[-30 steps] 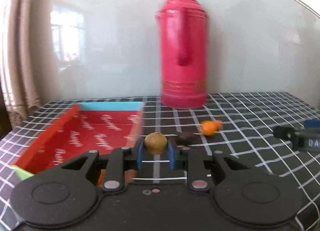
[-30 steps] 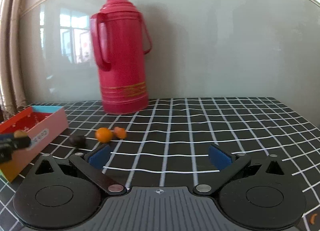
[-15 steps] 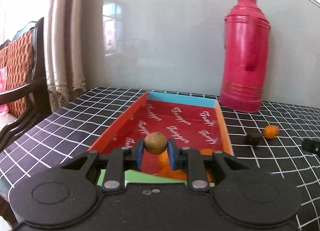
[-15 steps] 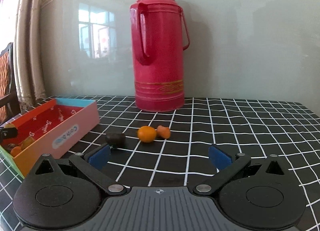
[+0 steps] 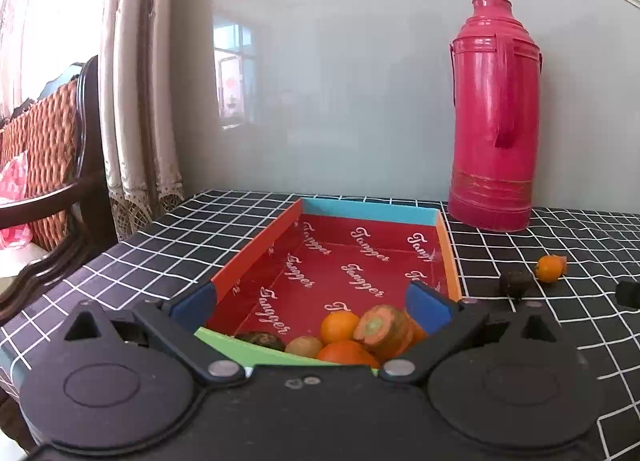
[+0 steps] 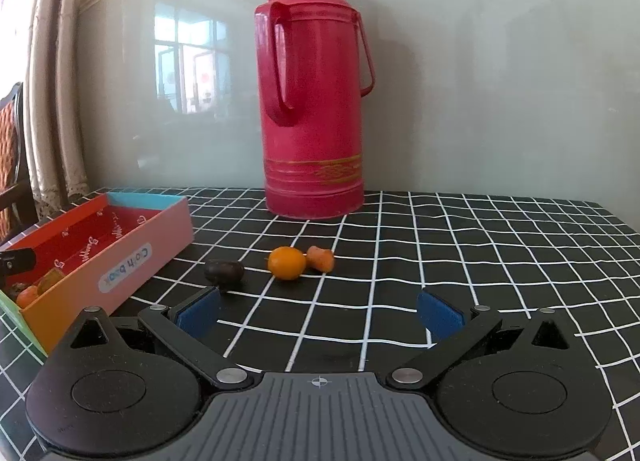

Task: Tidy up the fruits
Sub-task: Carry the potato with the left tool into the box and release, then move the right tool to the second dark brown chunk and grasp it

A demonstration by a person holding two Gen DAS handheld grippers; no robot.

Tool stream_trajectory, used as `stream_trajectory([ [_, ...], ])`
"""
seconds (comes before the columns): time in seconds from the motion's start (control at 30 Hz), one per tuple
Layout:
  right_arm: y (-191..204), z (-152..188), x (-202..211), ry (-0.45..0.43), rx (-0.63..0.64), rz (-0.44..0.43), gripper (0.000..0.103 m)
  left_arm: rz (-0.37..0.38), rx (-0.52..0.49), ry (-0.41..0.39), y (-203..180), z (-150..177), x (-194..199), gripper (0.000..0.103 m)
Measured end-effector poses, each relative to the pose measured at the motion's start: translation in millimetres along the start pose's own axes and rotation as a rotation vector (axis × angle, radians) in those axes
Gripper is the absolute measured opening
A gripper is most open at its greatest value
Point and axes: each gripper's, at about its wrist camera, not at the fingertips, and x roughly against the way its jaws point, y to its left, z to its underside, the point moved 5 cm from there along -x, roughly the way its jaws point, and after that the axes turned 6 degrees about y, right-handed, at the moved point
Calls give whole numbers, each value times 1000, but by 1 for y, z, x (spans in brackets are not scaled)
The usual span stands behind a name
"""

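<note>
My left gripper is open and empty over the near end of a red box. In the box's near end lie a brown round fruit, oranges, a cut carrot piece and a dark fruit. My right gripper is open and empty above the table. Ahead of it on the cloth lie a dark fruit, an orange and a small carrot piece. The box stands to its left.
A tall red thermos stands at the back by the wall; it also shows in the left wrist view. The table has a black checked cloth. A wicker chair and curtains stand left of the table.
My left gripper opened and let go of the brown round fruit, which now lies in the box. My right gripper moved closer to the loose fruits.
</note>
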Motion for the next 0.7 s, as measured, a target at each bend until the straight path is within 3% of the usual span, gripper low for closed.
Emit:
stream_trajectory([
  [0.33, 4, -2, -2, 12, -19, -32, 103, -8, -1, -17, -3, 0, 4, 95],
  [0.7, 29, -6, -18, 10, 17, -55, 103, -33, 55, -2, 29, 0, 2, 95],
])
